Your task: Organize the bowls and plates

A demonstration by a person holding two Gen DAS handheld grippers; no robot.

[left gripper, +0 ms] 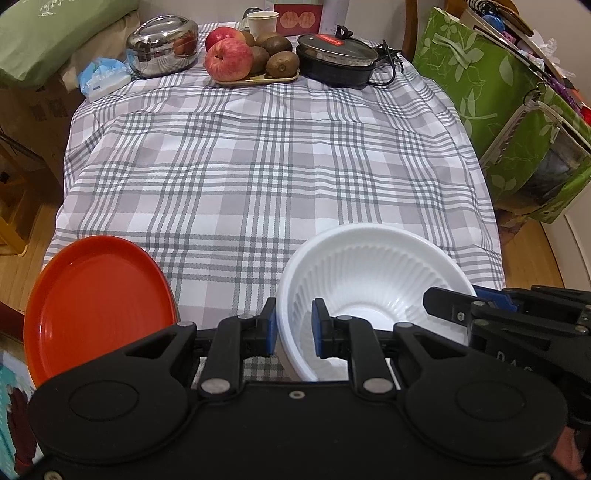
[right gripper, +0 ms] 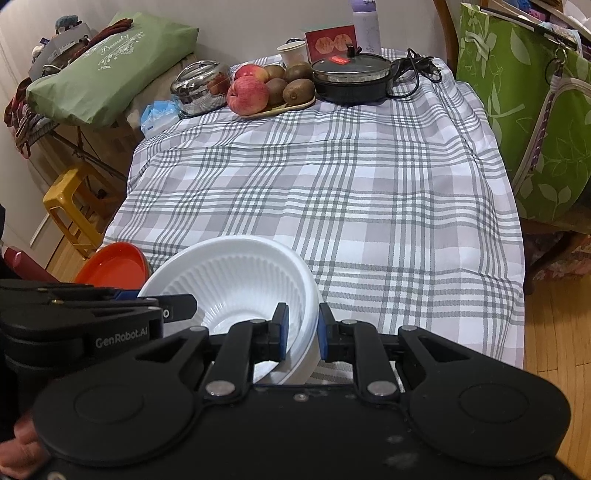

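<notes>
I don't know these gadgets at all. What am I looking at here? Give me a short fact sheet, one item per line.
surface: table with grey plaid cloth
white bowl: near edge, ribbed inside, looks like a nested stack
left gripper: fingers straddle the bowl's left rim, one inside, one outside
right gripper: fingers straddle the bowl's right rim
orange plate: left of the bowl, at the table's near edge
far end: fruit tray, shiny metal container, black lidded pot, paper cup
</notes>
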